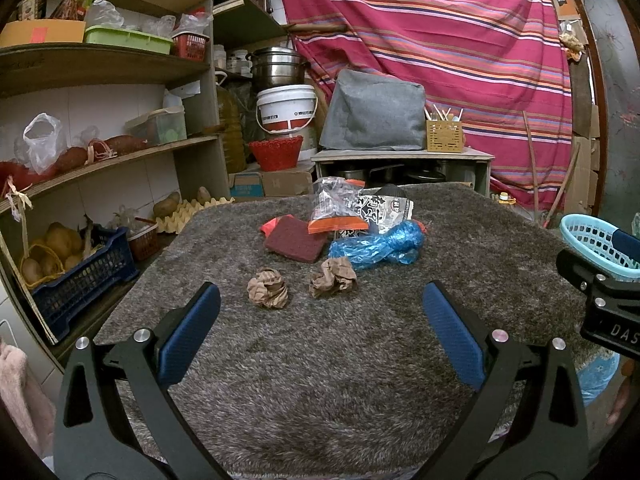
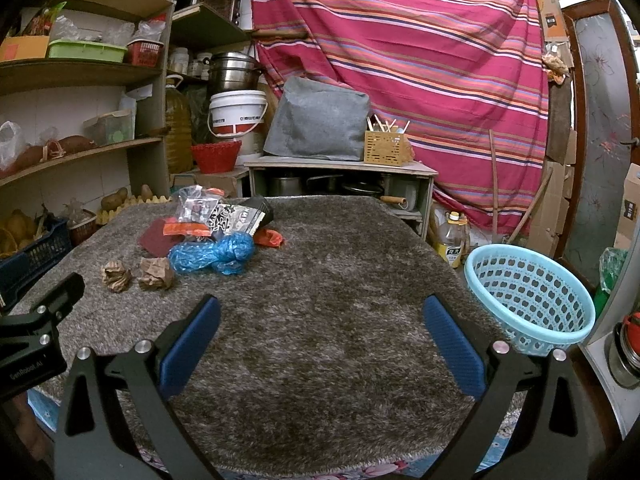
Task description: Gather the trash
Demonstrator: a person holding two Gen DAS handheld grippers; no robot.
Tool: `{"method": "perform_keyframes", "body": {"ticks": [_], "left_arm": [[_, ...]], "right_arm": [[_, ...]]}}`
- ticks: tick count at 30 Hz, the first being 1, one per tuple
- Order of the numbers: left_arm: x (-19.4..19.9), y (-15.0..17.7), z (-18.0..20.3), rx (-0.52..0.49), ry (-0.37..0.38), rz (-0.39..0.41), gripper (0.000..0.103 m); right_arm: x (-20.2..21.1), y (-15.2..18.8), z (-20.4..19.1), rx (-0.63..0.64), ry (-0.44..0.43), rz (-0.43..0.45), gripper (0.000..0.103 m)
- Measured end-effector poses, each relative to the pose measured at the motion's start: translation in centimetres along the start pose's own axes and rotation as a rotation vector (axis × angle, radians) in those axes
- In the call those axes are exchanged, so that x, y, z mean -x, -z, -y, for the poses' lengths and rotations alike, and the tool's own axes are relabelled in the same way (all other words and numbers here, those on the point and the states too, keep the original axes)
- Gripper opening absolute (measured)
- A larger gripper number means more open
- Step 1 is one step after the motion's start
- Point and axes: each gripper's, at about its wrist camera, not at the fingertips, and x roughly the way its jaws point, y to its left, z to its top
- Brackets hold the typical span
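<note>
Left gripper (image 1: 320,308) and right gripper (image 2: 320,320): fingers spread wide, empty, over the carpeted bench (image 2: 340,340). Trash pile (image 1: 340,236) lies far left; black packet (image 1: 384,208) partly buried, print illegible. Basket (image 2: 528,292) apparently overhangs the right edge.

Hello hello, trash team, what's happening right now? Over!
Left hand-held gripper open, empty. Right hand-held gripper open, empty. Paper balls, blue bag, wrappers on the rug; basket empty. Nothing in the way.
</note>
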Motion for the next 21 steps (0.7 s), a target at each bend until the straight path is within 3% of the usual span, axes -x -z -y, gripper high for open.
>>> {"method": "perform_keyframes", "body": {"ticks": [21], "left_arm": [[-0.1, 0.04, 0.0, -0.004, -0.002, 0.002, 0.098]], "right_arm": [[-0.03, -0.07, 0.24, 0.001, 0.001, 0.0, 0.099]]}}
